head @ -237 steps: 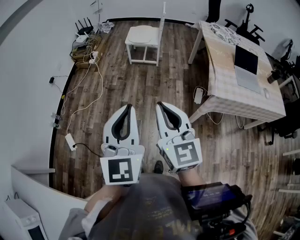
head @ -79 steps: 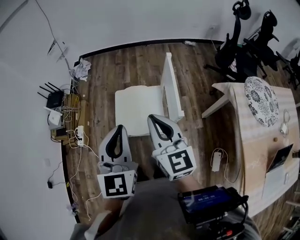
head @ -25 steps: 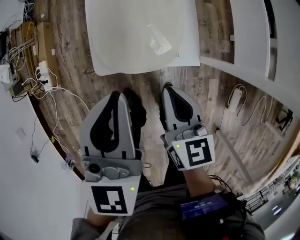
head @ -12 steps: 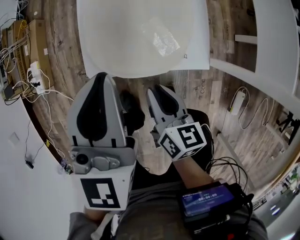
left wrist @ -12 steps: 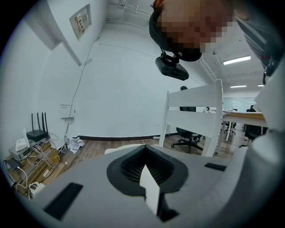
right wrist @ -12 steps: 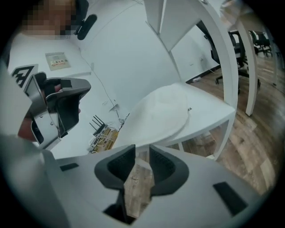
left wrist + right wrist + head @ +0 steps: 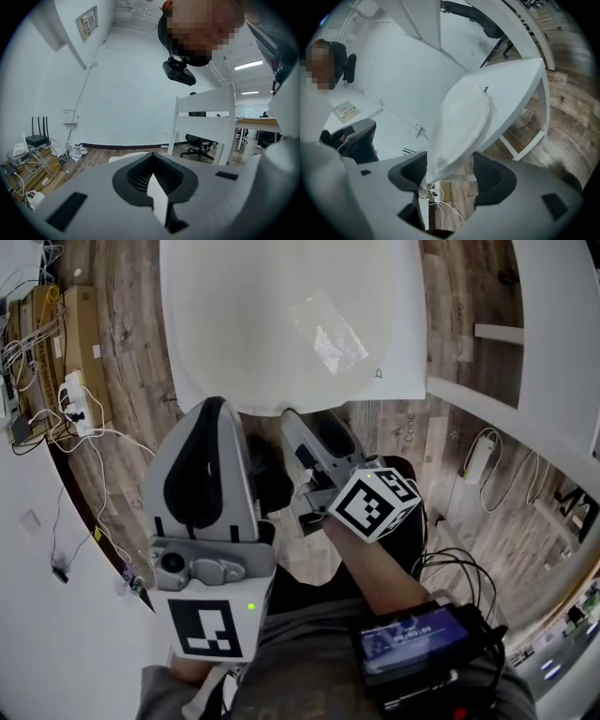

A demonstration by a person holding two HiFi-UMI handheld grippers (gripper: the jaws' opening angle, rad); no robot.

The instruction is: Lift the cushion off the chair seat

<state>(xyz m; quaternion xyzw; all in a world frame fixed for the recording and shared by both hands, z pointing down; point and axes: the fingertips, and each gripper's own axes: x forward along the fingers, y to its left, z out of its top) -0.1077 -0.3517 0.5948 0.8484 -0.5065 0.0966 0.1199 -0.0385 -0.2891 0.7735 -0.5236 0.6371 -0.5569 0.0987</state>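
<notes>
One soft rounded white cushion (image 7: 272,324) on flat square chair seat (image 7: 518,96).

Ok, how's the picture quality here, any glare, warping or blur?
Head view: strong wide-angle bending toward the edges; the white cushion is nearly washed out, with one shiny patch on it. Left gripper view: dark round border, and the ceiling lights glare. Right gripper view: same dark border, the chair looks tilted, and the near foreground is soft.

We see the cushion (image 7: 281,324) lying on the chair seat (image 7: 417,334), with the chair back (image 7: 562,352) to its right. On the floor (image 7: 131,334) left of the chair, a power strip (image 7: 75,395) lies among cables (image 7: 141,442), with boxes (image 7: 75,324) just behind it.
</notes>
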